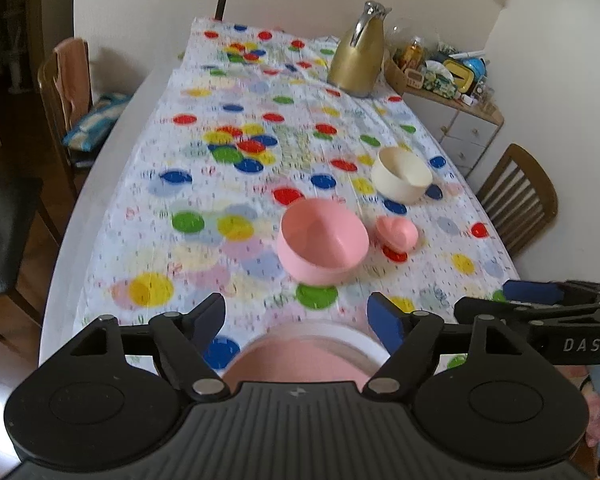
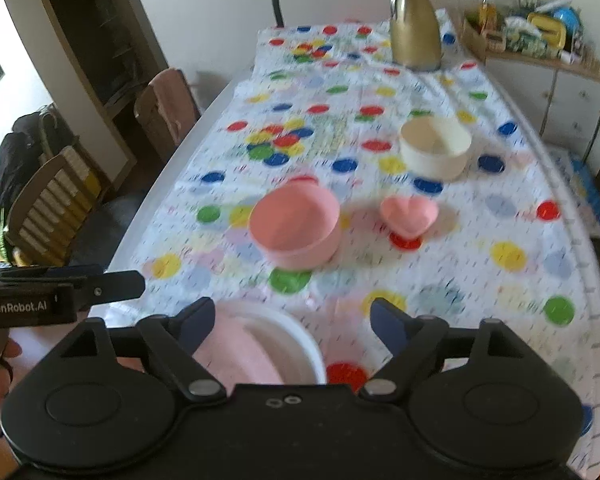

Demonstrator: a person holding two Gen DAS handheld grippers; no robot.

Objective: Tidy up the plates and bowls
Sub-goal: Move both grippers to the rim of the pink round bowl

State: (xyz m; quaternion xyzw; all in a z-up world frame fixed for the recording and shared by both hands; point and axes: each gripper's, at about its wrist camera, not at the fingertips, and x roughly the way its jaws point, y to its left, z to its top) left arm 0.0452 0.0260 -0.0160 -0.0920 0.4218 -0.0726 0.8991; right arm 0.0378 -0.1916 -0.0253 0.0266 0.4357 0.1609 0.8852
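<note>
Showing a white tablecloth (image 1: 204, 184) dotted in red, blue, yellow and green. Showing a pink bowl (image 1: 322, 246), a pink heart-shaped dish (image 1: 397, 233), a cream bowl (image 1: 401, 175). Gleaming gold with a silver top: a jug (image 1: 358, 60). Nearest, stacking pink on white: two plates (image 2: 260, 350).

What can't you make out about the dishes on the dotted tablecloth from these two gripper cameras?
- Near stack: the pink plate in a white dish is half hidden by each gripper body; how many pieces, unclear.
- Cream bowl: something pale inside, too blurred to name.
- Heart-shaped dish: motion blur hides detail.
</note>
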